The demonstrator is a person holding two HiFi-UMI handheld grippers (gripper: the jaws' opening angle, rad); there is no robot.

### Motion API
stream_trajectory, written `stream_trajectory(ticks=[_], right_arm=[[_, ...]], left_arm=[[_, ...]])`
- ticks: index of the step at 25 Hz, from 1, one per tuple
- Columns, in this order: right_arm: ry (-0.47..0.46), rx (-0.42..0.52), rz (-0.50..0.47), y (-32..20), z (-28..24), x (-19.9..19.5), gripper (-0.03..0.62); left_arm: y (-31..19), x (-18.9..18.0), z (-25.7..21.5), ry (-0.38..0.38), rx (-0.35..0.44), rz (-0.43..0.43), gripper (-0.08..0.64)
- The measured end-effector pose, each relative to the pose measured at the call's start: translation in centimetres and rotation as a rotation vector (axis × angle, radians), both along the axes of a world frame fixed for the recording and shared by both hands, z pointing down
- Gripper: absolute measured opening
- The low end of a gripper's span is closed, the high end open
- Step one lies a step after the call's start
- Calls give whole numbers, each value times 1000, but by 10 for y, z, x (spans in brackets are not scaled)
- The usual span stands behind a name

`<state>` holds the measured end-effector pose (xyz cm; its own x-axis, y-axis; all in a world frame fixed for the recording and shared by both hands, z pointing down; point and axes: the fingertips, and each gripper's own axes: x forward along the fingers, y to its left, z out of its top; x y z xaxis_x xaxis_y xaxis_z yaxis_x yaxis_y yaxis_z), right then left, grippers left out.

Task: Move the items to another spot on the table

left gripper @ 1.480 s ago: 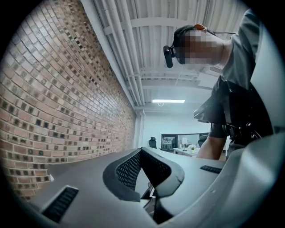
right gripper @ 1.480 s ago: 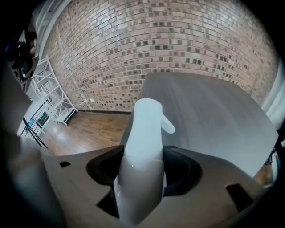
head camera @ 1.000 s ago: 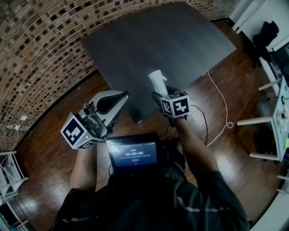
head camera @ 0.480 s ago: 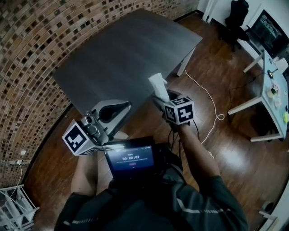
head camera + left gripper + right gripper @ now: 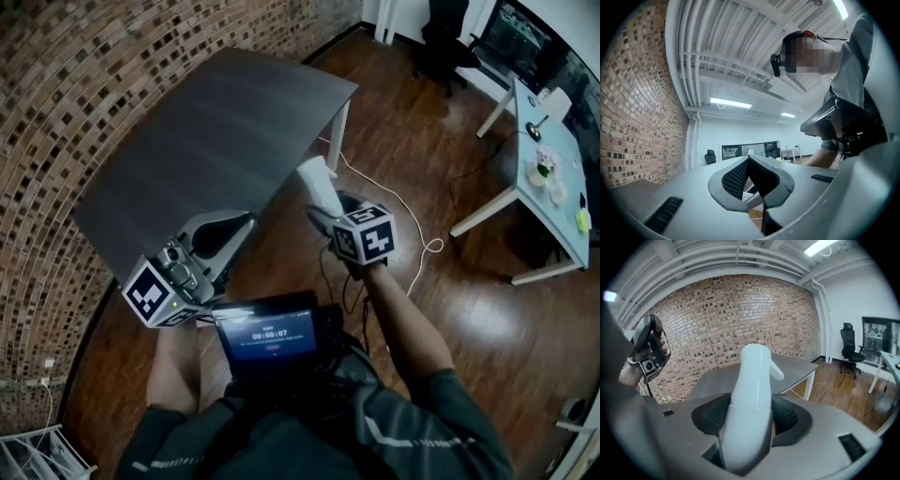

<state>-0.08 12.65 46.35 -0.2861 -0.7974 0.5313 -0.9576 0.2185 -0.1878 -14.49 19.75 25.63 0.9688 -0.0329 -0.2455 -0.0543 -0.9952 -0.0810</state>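
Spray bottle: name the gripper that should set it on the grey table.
Right. The right gripper holds the white spray bottle between its jaws, with the grey table ahead of it. The left gripper is shut and empty.

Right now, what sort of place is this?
Probably an office or lab workspace: a brick wall, a grey table on a wooden floor, and an office chair near a white desk.
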Motion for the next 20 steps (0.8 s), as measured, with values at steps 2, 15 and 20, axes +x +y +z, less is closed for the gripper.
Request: stream_trajectory(ticks=[2,15,20], right_arm=[[3,6,9,-1,-4,27,276],[15,15,60,-46,-4,141,276],[22,-5,95,-88,-1,187,276]], left_arm=[[-4,29,-5,-1,12,25,-6],[-66,161,-3,12,26,164,-6],[-114,202,-4,22,15,203,-6]])
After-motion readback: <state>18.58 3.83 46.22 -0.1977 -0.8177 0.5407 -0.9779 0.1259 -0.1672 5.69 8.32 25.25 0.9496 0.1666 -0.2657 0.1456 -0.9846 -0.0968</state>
